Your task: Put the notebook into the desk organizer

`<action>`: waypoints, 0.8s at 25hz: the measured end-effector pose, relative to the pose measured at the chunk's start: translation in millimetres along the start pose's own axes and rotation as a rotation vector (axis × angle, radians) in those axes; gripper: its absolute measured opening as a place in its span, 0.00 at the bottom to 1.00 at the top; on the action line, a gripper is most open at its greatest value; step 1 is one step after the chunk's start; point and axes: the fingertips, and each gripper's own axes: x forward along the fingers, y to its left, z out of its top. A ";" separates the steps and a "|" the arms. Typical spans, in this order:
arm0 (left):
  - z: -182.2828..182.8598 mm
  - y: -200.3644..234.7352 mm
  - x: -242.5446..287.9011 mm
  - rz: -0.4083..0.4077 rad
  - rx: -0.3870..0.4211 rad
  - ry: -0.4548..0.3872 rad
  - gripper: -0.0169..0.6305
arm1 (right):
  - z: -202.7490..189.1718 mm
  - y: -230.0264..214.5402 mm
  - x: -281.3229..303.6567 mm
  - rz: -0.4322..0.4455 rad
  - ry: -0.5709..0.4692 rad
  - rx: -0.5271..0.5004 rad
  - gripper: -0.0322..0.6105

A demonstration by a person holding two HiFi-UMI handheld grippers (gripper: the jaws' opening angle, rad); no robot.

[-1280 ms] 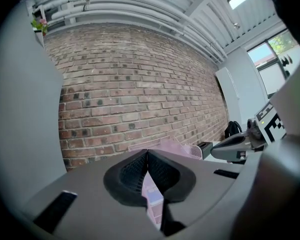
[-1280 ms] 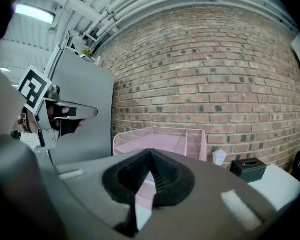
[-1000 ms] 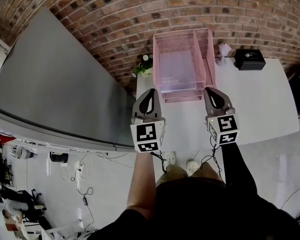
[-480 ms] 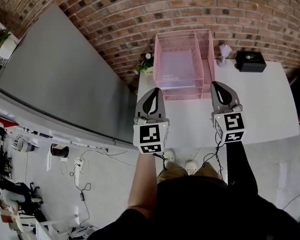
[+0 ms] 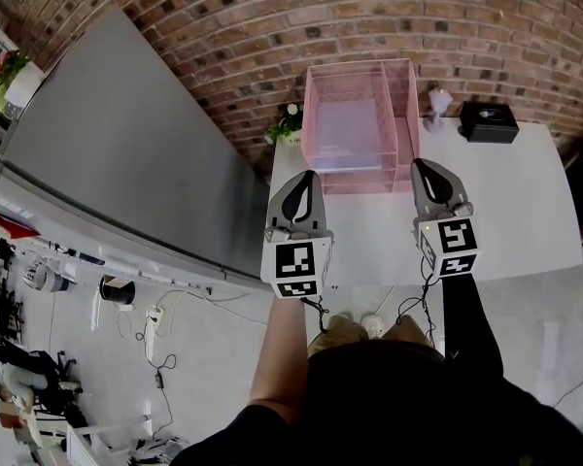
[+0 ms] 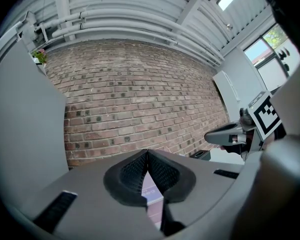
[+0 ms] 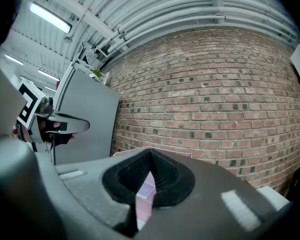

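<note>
A pink mesh desk organizer (image 5: 401,95) stands at the back of the white table, against the brick wall. A lavender notebook (image 5: 347,132) lies flat in its wide tray. My left gripper (image 5: 305,176) hovers in front of the organizer's left corner, shut and empty. Level with it, my right gripper (image 5: 424,164) is off the organizer's right front corner, also shut with nothing held. In the left gripper view the jaws (image 6: 147,154) meet, with a strip of the notebook (image 6: 153,193) showing below them. The right gripper view shows closed jaws (image 7: 151,153) aimed at the organizer (image 7: 145,190).
The white table (image 5: 510,202) carries a black box (image 5: 493,119) at back right, a small white object (image 5: 435,99) beside the organizer and a little plant (image 5: 287,124) at its left. A tall grey panel (image 5: 126,153) stands left of the table. Cables lie on the floor.
Both grippers have drifted slightly to the right in the head view and stay shut. The notebook and organizer have not moved.
</note>
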 end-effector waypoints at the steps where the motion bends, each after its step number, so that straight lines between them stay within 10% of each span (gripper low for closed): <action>1: -0.2 -0.7 0.5 -0.003 0.000 0.001 0.04 | 0.3 -0.4 0.0 -0.001 0.000 0.001 0.05; 20: -7.5 4.5 -1.7 -0.011 -0.013 0.013 0.04 | -3.6 8.6 2.7 0.004 0.007 0.007 0.05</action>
